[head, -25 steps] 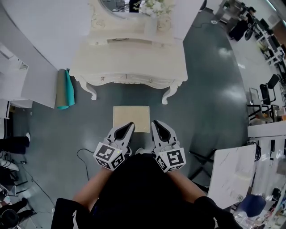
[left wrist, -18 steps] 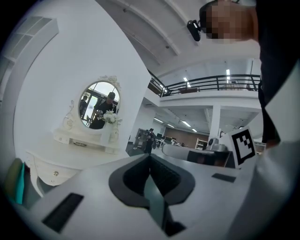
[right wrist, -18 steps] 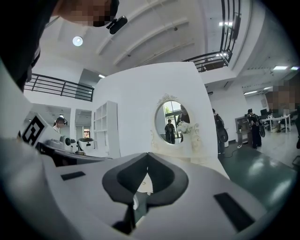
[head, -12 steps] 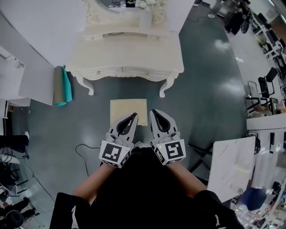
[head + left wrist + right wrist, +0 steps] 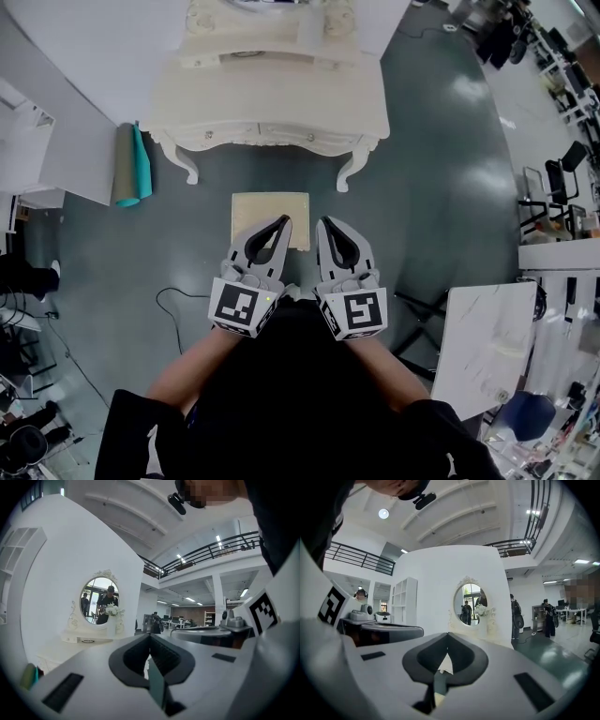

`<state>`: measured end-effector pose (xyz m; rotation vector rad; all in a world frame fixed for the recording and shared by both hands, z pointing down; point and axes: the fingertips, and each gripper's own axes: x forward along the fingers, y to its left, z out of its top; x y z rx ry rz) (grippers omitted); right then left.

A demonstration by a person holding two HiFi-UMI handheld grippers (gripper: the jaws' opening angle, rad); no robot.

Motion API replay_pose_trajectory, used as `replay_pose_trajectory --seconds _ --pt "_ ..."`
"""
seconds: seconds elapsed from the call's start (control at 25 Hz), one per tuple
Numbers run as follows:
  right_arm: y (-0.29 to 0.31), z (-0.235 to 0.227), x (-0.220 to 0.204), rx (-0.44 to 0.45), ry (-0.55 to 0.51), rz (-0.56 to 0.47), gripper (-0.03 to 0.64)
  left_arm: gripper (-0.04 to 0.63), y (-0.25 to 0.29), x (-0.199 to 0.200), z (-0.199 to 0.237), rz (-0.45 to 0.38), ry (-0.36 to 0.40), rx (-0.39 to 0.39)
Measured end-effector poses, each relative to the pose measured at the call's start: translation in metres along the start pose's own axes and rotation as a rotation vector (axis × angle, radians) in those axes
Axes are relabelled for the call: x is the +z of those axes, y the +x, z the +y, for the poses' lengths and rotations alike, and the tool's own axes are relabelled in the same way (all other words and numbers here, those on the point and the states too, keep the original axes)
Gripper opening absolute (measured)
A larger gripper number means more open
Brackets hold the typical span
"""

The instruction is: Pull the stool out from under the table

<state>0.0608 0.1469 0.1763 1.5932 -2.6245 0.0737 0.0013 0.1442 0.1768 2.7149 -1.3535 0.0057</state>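
The stool (image 5: 262, 214), a cream square seat, stands on the grey floor in front of the white vanity table (image 5: 272, 98), with a strip of floor between them. My left gripper (image 5: 284, 221) hangs shut above the stool's right part, holding nothing. Beside it my right gripper (image 5: 324, 221) is shut too, just past the stool's right edge. In the left gripper view the closed jaws (image 5: 150, 637) point at the vanity's oval mirror (image 5: 98, 603). The right gripper view shows its closed jaws (image 5: 447, 635) below the same mirror (image 5: 468, 603).
Rolled teal and tan mats (image 5: 132, 176) lean by the table's left leg. A black cable (image 5: 173, 309) lies on the floor at left. A white tabletop (image 5: 480, 361) and black chairs (image 5: 555, 199) stand at right. People stand in the hall behind.
Both grippers sit a little farther forward over the stool than before, still side by side. The stool and the table keep their places.
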Motion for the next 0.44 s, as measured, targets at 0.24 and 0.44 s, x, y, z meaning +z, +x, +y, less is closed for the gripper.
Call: replay_pose_trajectory --seconds 0.24,0.44 --pt "-0.012 0.002 0.000 -0.020 -0.004 -0.007 0.017 0.014 -0.003 -0.005 -0.016 0.020 0.022 -0.018" --pt "-0.013 0.006 -0.002 -0.015 -0.001 -0.016 0.017 0.014 -0.003 -0.007 -0.014 0.020 0.021 0.014"
